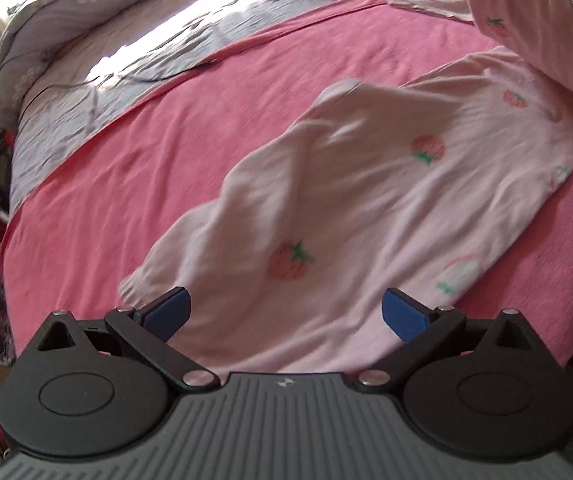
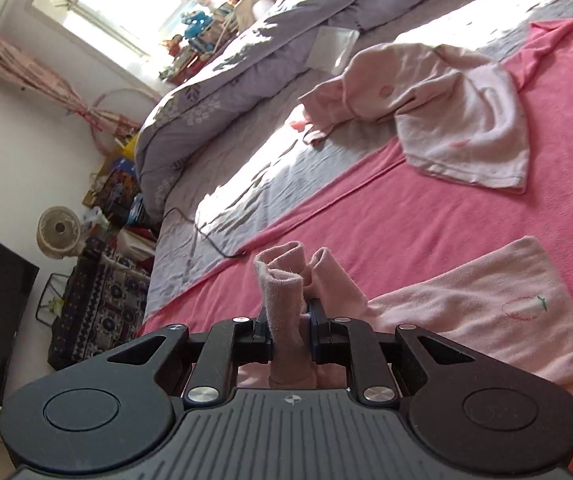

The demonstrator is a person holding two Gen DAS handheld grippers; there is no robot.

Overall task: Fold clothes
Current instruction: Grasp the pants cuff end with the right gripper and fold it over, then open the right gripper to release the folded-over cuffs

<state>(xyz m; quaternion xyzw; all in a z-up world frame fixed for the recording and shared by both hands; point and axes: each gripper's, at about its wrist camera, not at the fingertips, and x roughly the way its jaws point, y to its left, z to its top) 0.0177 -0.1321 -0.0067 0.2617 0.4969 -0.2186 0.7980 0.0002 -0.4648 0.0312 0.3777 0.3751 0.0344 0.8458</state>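
Note:
A pale pink garment with strawberry prints (image 1: 366,200) lies spread on the pink sheet (image 1: 146,168). My left gripper (image 1: 286,312) hovers over its near end, open, with its blue pads (image 1: 166,314) wide apart and nothing between them. One sleeve (image 1: 526,24) of the garment is lifted up to the top right of the left wrist view. In the right wrist view my right gripper (image 2: 288,320) is shut on that sleeve's ribbed cuff (image 2: 280,280), which sticks up bunched between the fingers. The garment's body (image 2: 486,312) trails to the right below it.
A heap of other pale pink clothes (image 2: 446,120) lies farther up the bed, past the pink sheet's edge. A grey quilt (image 2: 226,92) is piled along the far side. A dark cable (image 2: 206,236) crosses the grey sheet. A fan (image 2: 56,232) and clutter stand on the floor beside the bed.

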